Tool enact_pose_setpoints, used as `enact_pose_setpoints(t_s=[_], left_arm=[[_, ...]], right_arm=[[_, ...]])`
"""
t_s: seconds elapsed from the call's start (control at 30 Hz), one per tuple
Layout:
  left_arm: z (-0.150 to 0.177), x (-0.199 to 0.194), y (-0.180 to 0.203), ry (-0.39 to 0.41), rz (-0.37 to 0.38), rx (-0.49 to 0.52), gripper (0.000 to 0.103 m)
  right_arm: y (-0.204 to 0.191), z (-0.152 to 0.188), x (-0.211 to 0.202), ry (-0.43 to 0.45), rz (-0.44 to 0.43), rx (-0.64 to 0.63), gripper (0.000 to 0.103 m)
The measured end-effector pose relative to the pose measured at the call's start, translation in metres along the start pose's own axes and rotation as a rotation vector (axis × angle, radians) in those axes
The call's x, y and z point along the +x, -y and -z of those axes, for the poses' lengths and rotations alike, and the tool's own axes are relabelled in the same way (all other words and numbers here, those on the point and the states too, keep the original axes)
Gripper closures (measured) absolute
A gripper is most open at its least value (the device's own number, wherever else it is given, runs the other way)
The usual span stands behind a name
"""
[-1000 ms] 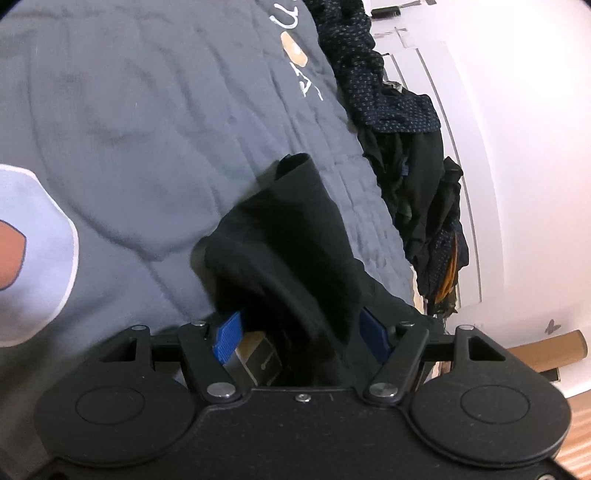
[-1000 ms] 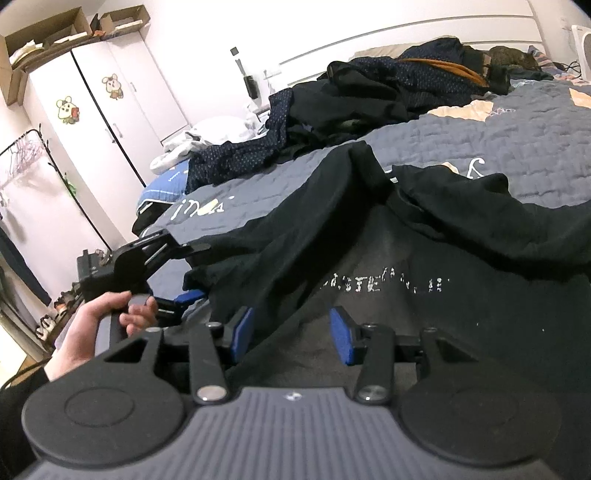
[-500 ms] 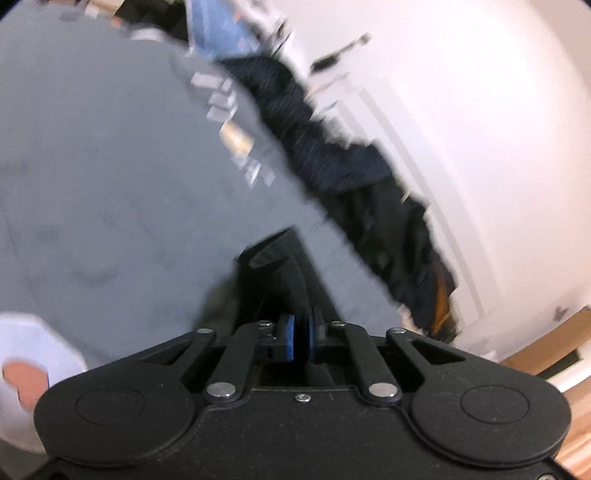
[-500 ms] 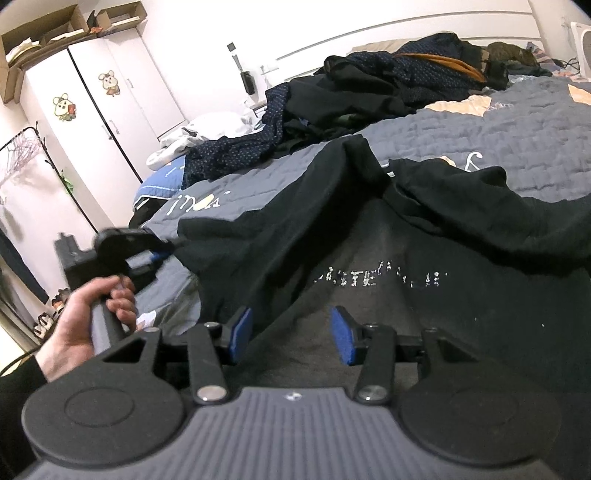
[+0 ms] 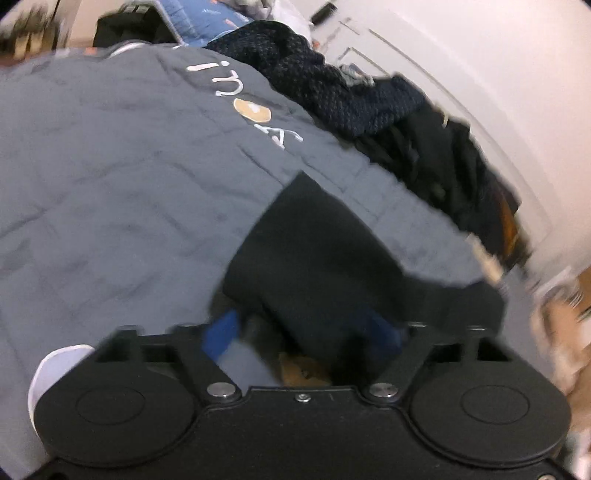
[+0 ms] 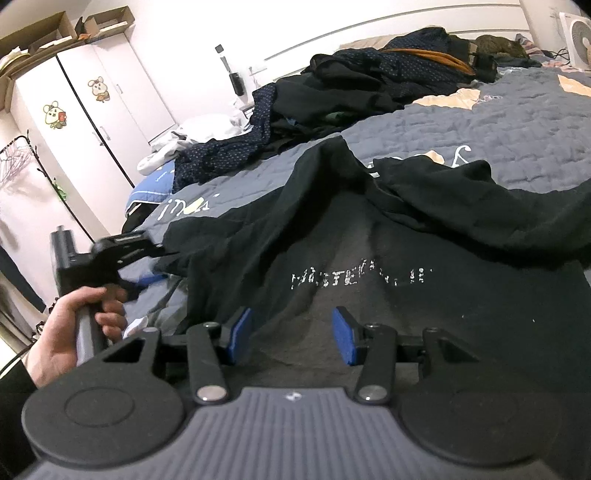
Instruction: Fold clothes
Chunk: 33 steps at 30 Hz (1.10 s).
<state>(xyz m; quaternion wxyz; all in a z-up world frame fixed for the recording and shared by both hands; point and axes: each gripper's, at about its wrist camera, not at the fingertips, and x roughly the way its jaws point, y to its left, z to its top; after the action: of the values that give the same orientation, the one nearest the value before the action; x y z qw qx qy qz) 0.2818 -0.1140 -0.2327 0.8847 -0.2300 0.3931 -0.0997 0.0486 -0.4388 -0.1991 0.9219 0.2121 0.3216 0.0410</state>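
Since half a second ago we see the left hand-held gripper (image 5: 303, 332) go from pinched together to spread apart, its jaws just opening; a flap of the black garment (image 5: 317, 251) hangs between them, unpressed. Through the left wrist view the grey quilt (image 5: 122, 177) covers the bed, a heap of dark clothes (image 5: 369, 110) beyond. Through the right wrist view the right hand-held gripper (image 6: 291, 336) stands apart over the garment's printed front, gripping nothing. The cardboard boxes (image 6: 37, 33) sit atop the wardrobe (image 6: 110, 96); we cannot tell their contents.
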Motion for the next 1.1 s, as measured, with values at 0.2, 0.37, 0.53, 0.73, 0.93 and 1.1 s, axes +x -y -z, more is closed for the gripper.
enact_pose_setpoints(t_s=[0.2, 0.37, 0.53, 0.73, 0.93, 1.1], left_arm=[[0.014, 0.013, 0.003, -0.079, -0.039, 0.039, 0.008], [0.023, 0.015, -0.003, -0.079, -0.011, 0.044, 0.008], [0.018, 0.008, -0.014, -0.069, 0.126, -0.128, 0.053], [0.018, 0.008, -0.029, -0.021, 0.228, -0.266, 0.093], [0.003, -0.023, -0.023, 0.119, 0.235, -0.226, 0.097], [0.004, -0.012, -0.034, 0.026, 0.154, -0.233, 0.093]], right_arm=[[-0.001, 0.000, 0.000, 0.000, 0.001, -0.004, 0.055], [0.001, 0.000, 0.001, 0.004, 0.007, 0.004, 0.055], [0.002, 0.000, 0.002, 0.006, 0.010, 0.007, 0.055], [0.001, 0.000, 0.002, 0.005, 0.014, 0.003, 0.055], [0.006, -0.001, -0.001, 0.016, 0.023, 0.009, 0.055], [0.018, -0.006, -0.006, 0.041, 0.050, 0.024, 0.055]])
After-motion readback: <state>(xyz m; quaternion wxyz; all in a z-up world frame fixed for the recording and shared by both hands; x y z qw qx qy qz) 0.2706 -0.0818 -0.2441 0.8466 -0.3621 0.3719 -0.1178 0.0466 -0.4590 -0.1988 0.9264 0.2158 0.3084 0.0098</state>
